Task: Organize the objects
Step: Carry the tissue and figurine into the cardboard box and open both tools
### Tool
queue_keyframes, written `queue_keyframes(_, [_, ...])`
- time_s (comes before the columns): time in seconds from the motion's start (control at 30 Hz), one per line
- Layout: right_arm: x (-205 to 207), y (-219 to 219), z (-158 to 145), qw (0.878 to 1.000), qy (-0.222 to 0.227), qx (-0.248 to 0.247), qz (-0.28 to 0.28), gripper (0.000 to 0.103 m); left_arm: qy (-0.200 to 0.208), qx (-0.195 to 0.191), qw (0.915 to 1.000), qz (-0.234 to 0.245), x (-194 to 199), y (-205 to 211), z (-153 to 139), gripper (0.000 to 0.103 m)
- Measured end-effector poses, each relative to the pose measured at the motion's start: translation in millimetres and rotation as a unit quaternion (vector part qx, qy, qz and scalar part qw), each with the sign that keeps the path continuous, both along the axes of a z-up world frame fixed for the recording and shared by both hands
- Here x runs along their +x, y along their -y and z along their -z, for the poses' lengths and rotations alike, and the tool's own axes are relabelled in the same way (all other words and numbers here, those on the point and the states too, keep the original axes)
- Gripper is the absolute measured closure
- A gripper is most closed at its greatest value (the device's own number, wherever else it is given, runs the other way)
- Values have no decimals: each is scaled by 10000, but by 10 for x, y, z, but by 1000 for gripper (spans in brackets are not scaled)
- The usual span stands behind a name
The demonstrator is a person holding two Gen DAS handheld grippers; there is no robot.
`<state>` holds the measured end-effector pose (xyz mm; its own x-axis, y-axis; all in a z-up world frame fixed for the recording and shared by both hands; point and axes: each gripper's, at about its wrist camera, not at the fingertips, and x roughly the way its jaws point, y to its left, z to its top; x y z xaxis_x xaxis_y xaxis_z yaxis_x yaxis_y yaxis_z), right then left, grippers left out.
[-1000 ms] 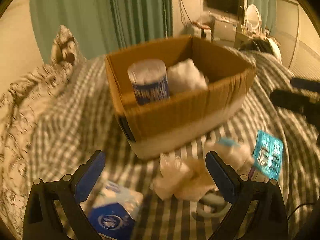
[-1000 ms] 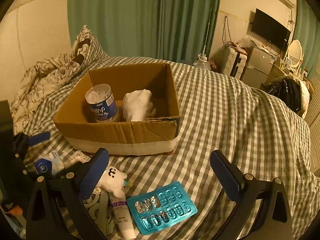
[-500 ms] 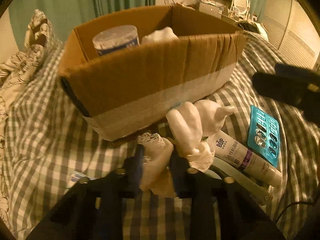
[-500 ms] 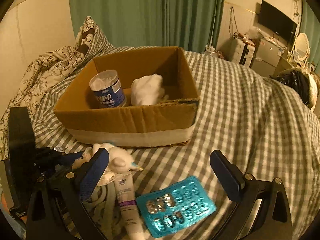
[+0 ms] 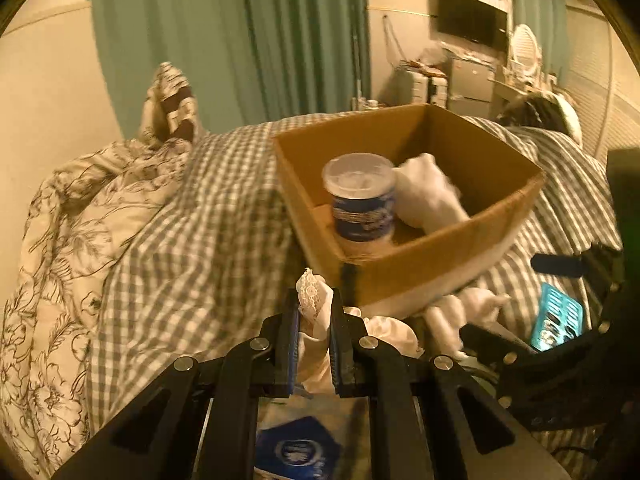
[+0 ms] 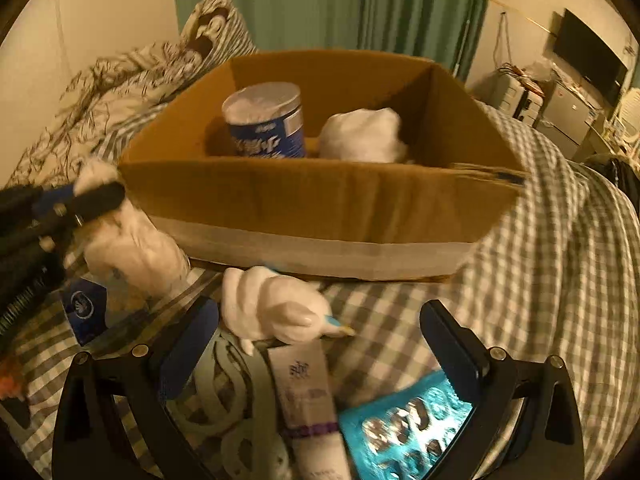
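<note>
The left tongs (image 5: 315, 312) are pressed together on a white lace-trimmed cloth (image 5: 314, 300), whose frilled edge sticks up above the fingertips while the rest hangs down between the arms. In the right wrist view the same cloth (image 6: 132, 240) hangs from those tongs (image 6: 94, 196) at the left, just beside the near left corner of the cardboard box (image 6: 320, 208), lifted off the bed. Under the left tongs lies a blue-and-white packet (image 5: 298, 448) on the checked bedspread (image 5: 192, 240).

The right tongs (image 6: 316, 340) are spread wide and hold nothing. Between their fingers, on the bedspread, lie a small white plush toy (image 6: 276, 308) with a blue tip, a white tube with a purple band (image 6: 308, 400) and, to the right, a teal blister pack (image 6: 404, 436). A pale looped strap-like item (image 6: 224, 392) lies to the left of the tube; what it is cannot be told.

The box stands on the bed just beyond these things, open at the top. Inside it a blue-labelled canister with a clear lid (image 6: 266, 120) stands upright at the left, and a crumpled white bundle (image 6: 364, 136) lies just to its right.

A floral quilt (image 5: 68, 248) is bunched at the far left of the bed, and green curtains (image 5: 240, 40) hang behind.
</note>
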<state>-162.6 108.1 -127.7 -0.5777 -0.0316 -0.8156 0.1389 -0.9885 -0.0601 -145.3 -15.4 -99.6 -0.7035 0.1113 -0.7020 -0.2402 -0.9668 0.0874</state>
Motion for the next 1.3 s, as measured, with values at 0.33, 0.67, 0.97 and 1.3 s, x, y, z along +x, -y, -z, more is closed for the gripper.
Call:
queue_keyframes(0.33, [-256,232,319,9981,494,352,-71,11,132,-55,9999,-88,-45,52,70,91])
queue_keyframes(0.67, [-133,185,307,9982,426,416,-15,24,5,-212,9998,-23,-14,-19,72,91])
queue_keyframes(0.97, [166,40,-63,9998,73,157,70,24,-186,-399,9990,60,119,-99,0,91])
queue_keyframes(1.3, [645,-147,-793,9974,-685,-166,172,24,-401,-21,9984,409,434,-179,-542,91])
